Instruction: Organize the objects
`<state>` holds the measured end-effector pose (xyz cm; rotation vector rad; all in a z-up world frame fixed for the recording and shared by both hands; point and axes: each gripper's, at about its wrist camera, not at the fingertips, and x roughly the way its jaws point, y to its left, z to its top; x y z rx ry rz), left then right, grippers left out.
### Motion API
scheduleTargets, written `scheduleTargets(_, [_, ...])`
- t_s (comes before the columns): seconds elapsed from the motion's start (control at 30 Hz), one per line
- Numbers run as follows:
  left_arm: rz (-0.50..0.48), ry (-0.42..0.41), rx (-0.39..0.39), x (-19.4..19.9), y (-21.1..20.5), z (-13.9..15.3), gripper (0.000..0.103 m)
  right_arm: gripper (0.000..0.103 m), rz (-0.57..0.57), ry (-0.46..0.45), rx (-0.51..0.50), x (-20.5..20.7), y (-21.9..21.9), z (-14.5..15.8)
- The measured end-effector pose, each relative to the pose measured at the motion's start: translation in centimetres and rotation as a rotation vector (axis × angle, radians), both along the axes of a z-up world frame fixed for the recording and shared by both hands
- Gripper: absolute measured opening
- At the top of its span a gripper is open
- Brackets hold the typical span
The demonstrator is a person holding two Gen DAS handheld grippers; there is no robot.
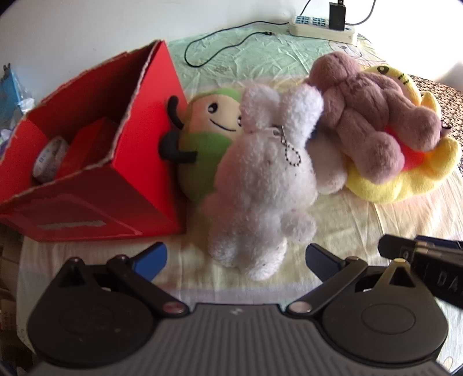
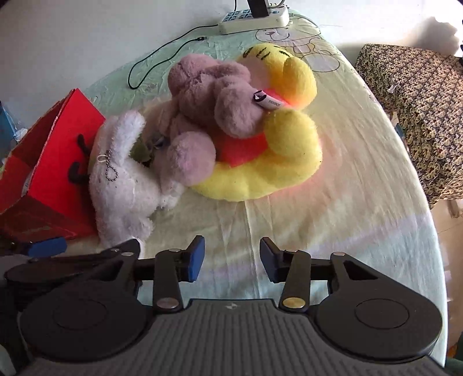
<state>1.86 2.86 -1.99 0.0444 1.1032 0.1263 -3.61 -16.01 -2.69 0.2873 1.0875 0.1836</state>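
A white plush bunny [image 1: 260,179] with a ball chain lies on the sheet, leaning on a green smiling plush [image 1: 202,144] beside a red cardboard box [image 1: 139,185]. My left gripper [image 1: 235,259] is open wide just above the bunny's lower end, which lies between the fingers without touching the pads. A mauve plush [image 2: 211,95] lies on top of a yellow plush [image 2: 275,162]. My right gripper [image 2: 233,257] is partly open over bare sheet in front of the toys, with nothing between its fingers.
A tape roll [image 1: 49,159] sits inside the red box. A power strip [image 2: 254,17] and a black cable [image 1: 220,52] lie at the far edge by the wall. A patterned cloth-covered stand [image 2: 419,115] is off the right edge. The sheet [image 2: 318,217] curves away on the right.
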Motion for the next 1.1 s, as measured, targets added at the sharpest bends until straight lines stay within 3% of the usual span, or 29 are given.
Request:
scheduleTargets(0.17, [-0.016,0.036,-0.113,-0.8,2.1,-1.4,0.099,0.044,0.039,0.020,0.168,0.2,0.0,-0.5])
scheduleTargets(0.3, [-0.002,0.013,-0.178,-1.3,3.6,-1.6,0.100,0.044,0.064,0.047,0.289,0.4,0.6,-1.0])
scheduleTargets(0.47, [-0.055,-0.003,-0.299,-2.2,4.4,-1.3,0.101,0.044,0.082,0.044,0.372,1.4,1.4,-1.2])
scheduleTargets(0.57, [-0.095,-0.081,-0.234,-2.6,4.1,0.1,0.101,0.044,0.095,0.032,0.412,2.2,1.7,-1.2])
scheduleTargets(0.7, [-0.149,-0.105,-0.111,-1.6,4.2,-0.6,0.097,0.044,0.113,0.021,0.463,3.7,2.1,-1.4])
scheduleTargets(0.8, [-0.178,-0.149,-0.063,-2.0,3.8,-0.6,0.094,0.045,0.128,0.032,0.477,4.6,2.3,-1.7])
scheduleTargets(0.9, [-0.225,-0.166,-0.046,-0.4,2.9,-1.4,0.083,0.051,0.139,0.041,0.486,4.8,2.8,-2.2])
scheduleTargets(0.97, [-0.245,-0.146,-0.059,0.9,2.5,-2.3,0.067,0.053,0.140,0.052,0.487,4.9,2.8,-2.3])
scheduleTargets(1.1, [-0.258,-0.144,-0.027,1.5,2.0,-2.6,0.062,0.051,0.147,0.043,0.481,4.7,3.0,-2.3])
